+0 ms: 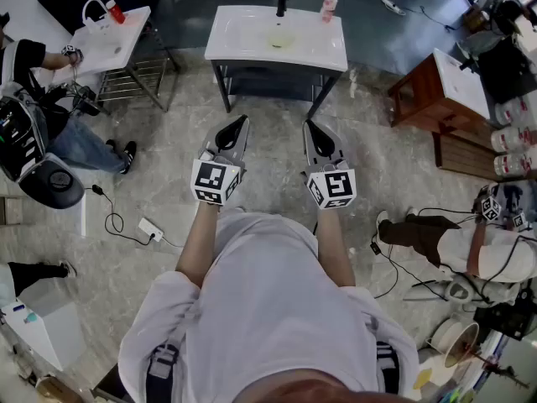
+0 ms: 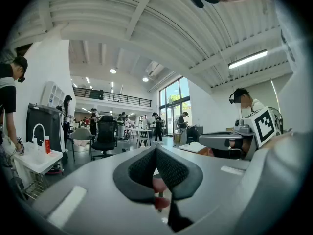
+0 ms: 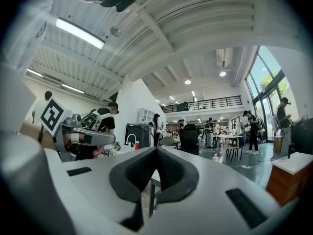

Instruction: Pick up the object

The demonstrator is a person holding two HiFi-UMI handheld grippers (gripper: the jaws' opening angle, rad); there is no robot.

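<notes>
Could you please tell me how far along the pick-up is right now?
Done: nothing yet. In hand: nothing; the left gripper and right gripper are both shut and empty, held level short of the sink table. Left: everything, approaching, opening and grasping; the bottle on it stands untouched.

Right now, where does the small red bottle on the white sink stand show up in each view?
Head view: the red bottle is at upper left, on the white sink stand.
Left gripper view: far left, below mid-height.
Right gripper view: left of centre, below mid-height.
Shared landmark: the white looped faucet right beside the bottle in all three.
</notes>
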